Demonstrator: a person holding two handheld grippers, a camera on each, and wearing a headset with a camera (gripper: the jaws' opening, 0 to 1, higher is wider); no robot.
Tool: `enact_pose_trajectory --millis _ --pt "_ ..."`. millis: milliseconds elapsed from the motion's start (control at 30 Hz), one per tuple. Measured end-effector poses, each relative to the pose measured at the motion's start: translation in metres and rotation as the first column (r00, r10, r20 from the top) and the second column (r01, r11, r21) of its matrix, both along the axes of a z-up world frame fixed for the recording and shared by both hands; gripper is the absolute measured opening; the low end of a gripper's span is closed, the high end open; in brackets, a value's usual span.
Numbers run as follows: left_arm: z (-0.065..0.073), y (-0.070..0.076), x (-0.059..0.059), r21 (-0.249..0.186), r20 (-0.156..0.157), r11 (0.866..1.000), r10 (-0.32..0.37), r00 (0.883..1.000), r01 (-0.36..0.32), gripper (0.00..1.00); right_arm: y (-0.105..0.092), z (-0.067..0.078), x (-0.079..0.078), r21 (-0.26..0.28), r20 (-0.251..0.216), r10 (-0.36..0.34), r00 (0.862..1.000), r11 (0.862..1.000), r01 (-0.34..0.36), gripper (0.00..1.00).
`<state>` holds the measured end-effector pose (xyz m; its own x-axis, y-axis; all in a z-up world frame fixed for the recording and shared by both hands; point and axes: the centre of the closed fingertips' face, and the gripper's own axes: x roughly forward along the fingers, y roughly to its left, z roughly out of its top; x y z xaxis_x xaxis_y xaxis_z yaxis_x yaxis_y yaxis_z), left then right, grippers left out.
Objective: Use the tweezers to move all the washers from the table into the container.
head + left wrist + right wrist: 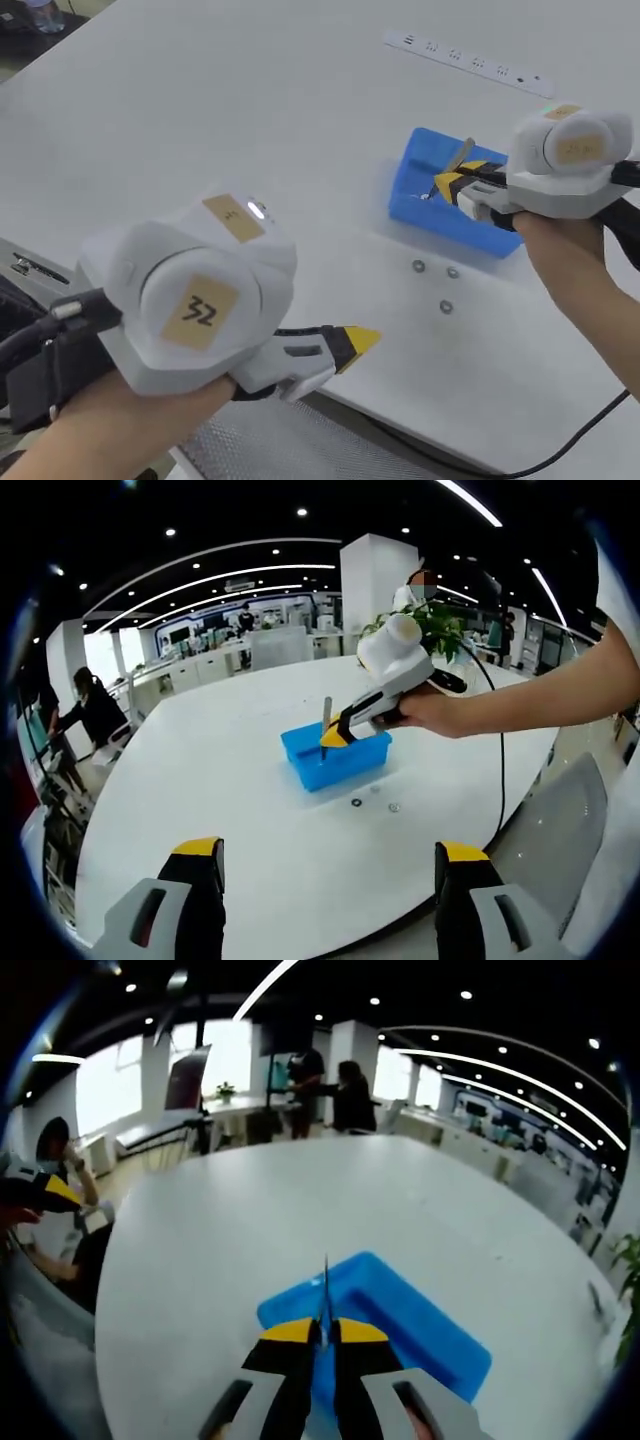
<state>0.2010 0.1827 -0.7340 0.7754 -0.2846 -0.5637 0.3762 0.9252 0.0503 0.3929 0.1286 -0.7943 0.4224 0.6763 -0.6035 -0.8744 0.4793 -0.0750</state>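
Observation:
Three small metal washers [418, 265] [452, 272] [446, 307] lie on the white table in front of the blue container [420, 150]. My right gripper [445, 185] hovers over the container, shut on the thin metal tweezers [463, 153]. The tweezers [325, 1285] point down into the container [420, 1335]. Whether they hold a washer is too small to tell. My left gripper [358, 340] stands open at the table's near edge, holding nothing. In the left gripper view its jaws [330, 880] are wide apart, facing the container [345, 765], the washers [356, 802] and the right gripper [335, 736].
A white power strip [470, 62] lies at the far side of the table. A black cable [560, 455] trails from the right gripper over the near edge. A potted plant [440, 630] stands behind. People sit at desks in the background.

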Motion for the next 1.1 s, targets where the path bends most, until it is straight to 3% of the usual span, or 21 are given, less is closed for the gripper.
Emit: enact_pose_trajectory --millis 467,833,1100 --pt "-0.001 -0.001 0.0 0.002 -0.006 1.0 0.001 1.0 0.0 0.88 -0.002 -0.018 0.0 -0.031 -0.036 -0.007 0.999 1.0 0.006 0.03" --pt "-0.001 -0.001 0.0 -0.003 -0.004 1.0 0.0 1.0 0.0 0.88 -0.005 -0.016 0.001 0.006 -0.056 -0.032 0.998 0.999 0.032 0.03" --pt "0.002 -0.001 -0.001 -0.004 0.003 1.0 -0.002 1.0 0.002 0.88 -0.002 -0.016 0.003 -0.008 -0.037 -0.02 0.999 1.0 0.02 0.03"
